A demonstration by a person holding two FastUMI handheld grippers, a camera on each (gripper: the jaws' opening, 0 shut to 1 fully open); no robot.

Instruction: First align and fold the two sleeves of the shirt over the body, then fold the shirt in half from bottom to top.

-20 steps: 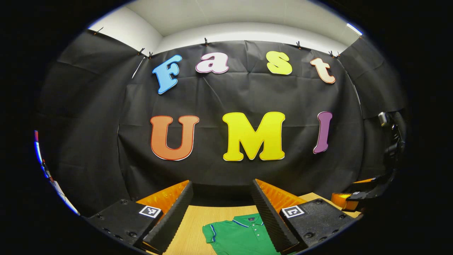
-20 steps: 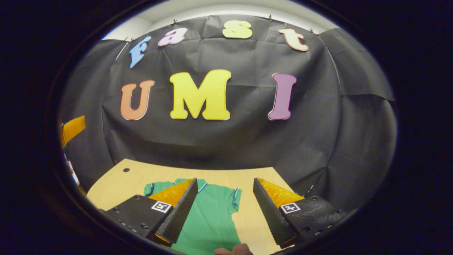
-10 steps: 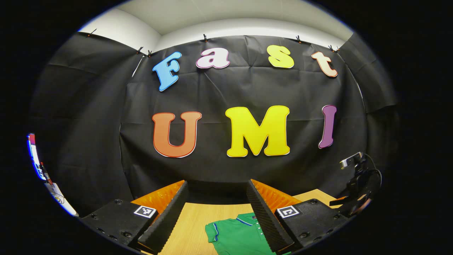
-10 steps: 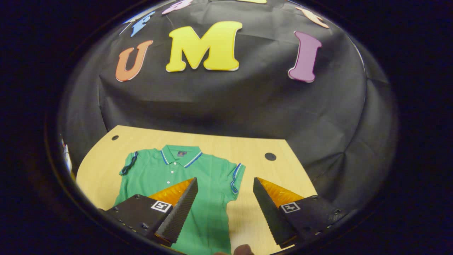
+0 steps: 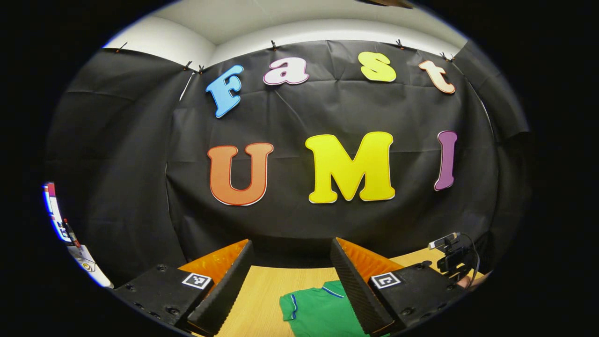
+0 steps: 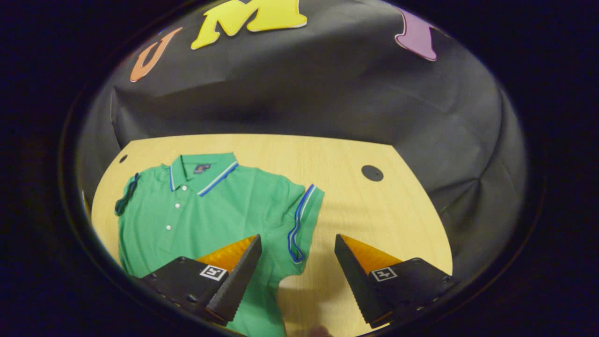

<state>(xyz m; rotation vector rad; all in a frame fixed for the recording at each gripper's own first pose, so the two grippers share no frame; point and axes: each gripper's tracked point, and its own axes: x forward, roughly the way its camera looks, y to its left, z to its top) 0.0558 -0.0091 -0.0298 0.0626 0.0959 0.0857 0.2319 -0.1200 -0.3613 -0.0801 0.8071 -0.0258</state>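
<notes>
Both grippers hung over the flat shirt, jaws apart.
The right gripper (image 6: 297, 276) framed the shirt (image 6: 210, 210)'s sleeve (image 6: 302, 220); the left gripper (image 5: 290, 281) framed its other shoulder.

1. There is 1 green shirt (image 6: 220, 210) on 1 wooden table (image 6: 365, 210).
2. The shirt has 2 short sleeves (image 6: 302, 220), 1 collar (image 6: 201, 171) and 3 small white buttons (image 6: 177, 205) that can be seen.
3. The table has 2 dark round holes (image 6: 372, 172).
4. There are 2 grippers, the left gripper (image 5: 290, 250) and the right gripper (image 6: 297, 243). Each one has 2 fingers (image 6: 234, 281) held wide apart.
</notes>
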